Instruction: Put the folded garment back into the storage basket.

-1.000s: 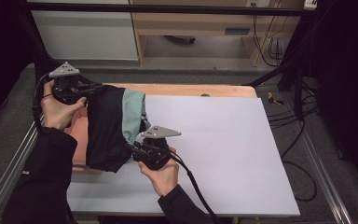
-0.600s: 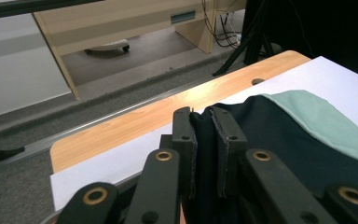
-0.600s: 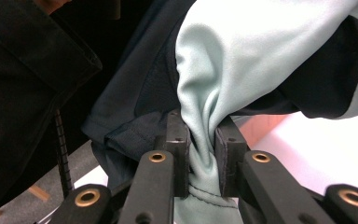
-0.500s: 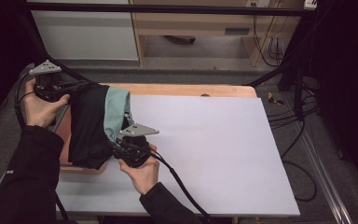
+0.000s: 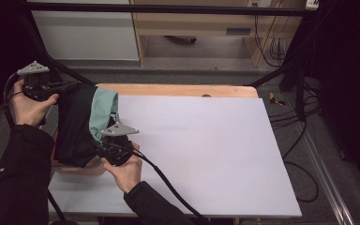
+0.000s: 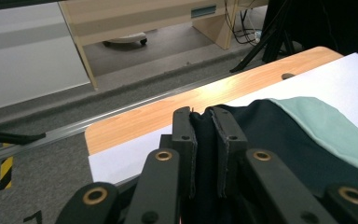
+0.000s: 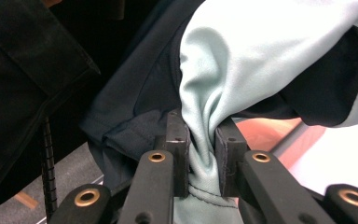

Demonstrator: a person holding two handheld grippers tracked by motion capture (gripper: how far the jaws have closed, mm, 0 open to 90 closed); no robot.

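Observation:
A dark navy garment (image 5: pixel 75 126) with a pale mint-green panel (image 5: pixel 102 112) hangs stretched between both grippers over the table's left edge. My left gripper (image 5: pixel 63 86) is at the far left, raised, and is shut on the navy cloth (image 6: pixel 205 140). My right gripper (image 5: pixel 104 149) is lower and nearer the front, shut on a bunched fold of the mint-green fabric (image 7: pixel 203 149) with navy cloth (image 7: pixel 135 116) beside it.
A large white sheet (image 5: pixel 192 150) covers most of the wooden table (image 5: pixel 178 90). A reddish board (image 5: pixel 77 168) lies under the garment at the left. Beyond the table are a cabinet (image 5: pixel 84 28), a wooden desk (image 5: pixel 192 23) and cables (image 5: pixel 300 112) at the right.
Both grippers have carried the garment to the left, off toward the table's left edge. The left hand has also risen a little. Both grips stay closed on the cloth.

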